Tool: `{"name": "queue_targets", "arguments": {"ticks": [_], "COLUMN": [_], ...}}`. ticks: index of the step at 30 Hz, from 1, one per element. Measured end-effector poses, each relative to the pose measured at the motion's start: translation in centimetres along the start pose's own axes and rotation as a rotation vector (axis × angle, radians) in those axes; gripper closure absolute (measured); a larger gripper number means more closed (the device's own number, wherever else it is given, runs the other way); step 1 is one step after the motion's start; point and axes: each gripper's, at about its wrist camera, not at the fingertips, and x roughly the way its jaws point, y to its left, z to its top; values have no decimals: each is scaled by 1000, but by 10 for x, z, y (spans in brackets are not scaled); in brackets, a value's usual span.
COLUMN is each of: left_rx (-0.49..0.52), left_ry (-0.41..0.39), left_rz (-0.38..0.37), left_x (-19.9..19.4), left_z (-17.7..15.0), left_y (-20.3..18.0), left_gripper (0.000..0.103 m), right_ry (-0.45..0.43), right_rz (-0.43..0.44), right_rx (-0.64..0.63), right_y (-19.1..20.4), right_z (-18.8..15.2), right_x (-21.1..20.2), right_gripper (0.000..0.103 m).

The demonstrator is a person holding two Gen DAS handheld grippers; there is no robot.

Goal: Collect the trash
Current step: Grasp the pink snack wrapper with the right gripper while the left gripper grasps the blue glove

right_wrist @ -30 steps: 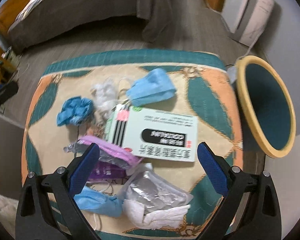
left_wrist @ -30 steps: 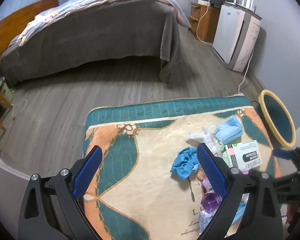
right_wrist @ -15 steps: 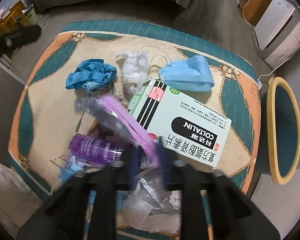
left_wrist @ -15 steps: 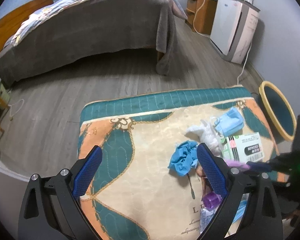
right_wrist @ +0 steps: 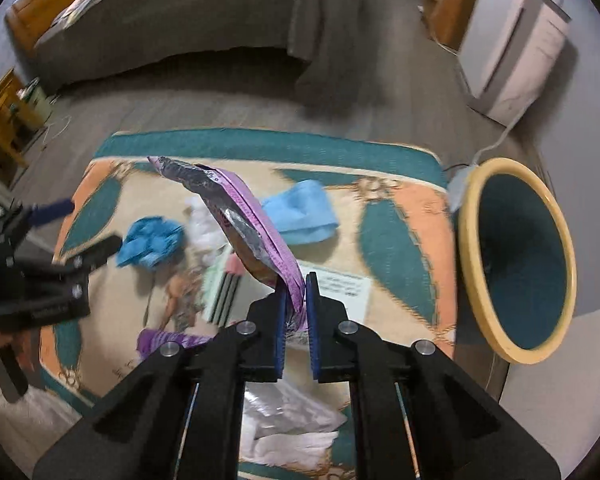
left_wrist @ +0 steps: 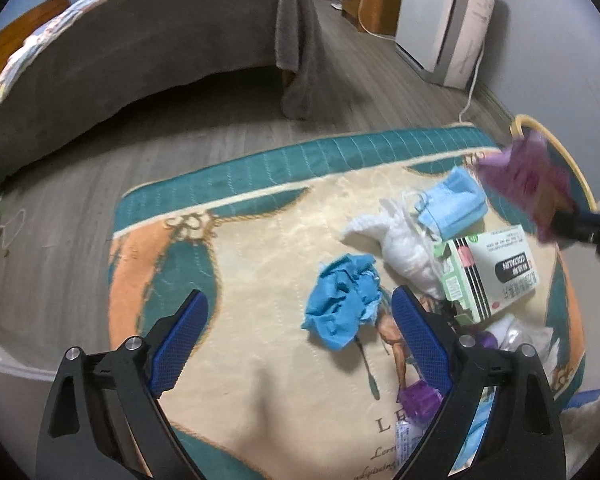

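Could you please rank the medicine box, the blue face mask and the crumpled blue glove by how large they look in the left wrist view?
1. Medicine box
2. Blue face mask and crumpled blue glove: they look alike, so I won't rank them.

One bin (right_wrist: 516, 258), one carton (left_wrist: 490, 270).

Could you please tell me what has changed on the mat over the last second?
The right gripper closed on the purple wrapper and lifted it off the mat, toward the bin. The left gripper came lower, open, near the blue glove. The mask, tissue and box stayed put.
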Motion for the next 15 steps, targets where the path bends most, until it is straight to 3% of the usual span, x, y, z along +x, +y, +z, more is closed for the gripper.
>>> {"name": "queue_targets", "arguments": {"ticks": [5,9,15], "left_rx": [52,87,73], "left_ry": [26,47,68], "left_rz": [-23,-1,-2], "left_x": [15,28,40], "left_z": [-3,-5,-5], "left_y": [-16,-26,-27], "left_gripper": [20,24,32], "right_ry": [-3,-7,-4], "right_rz": [9,19,30], "right_rx": [33,43,60], "right_y": [-11,-15,-20], "right_z": [5,8,12], "right_x": [1,-1,0], "right_gripper": [95,95,95]}}
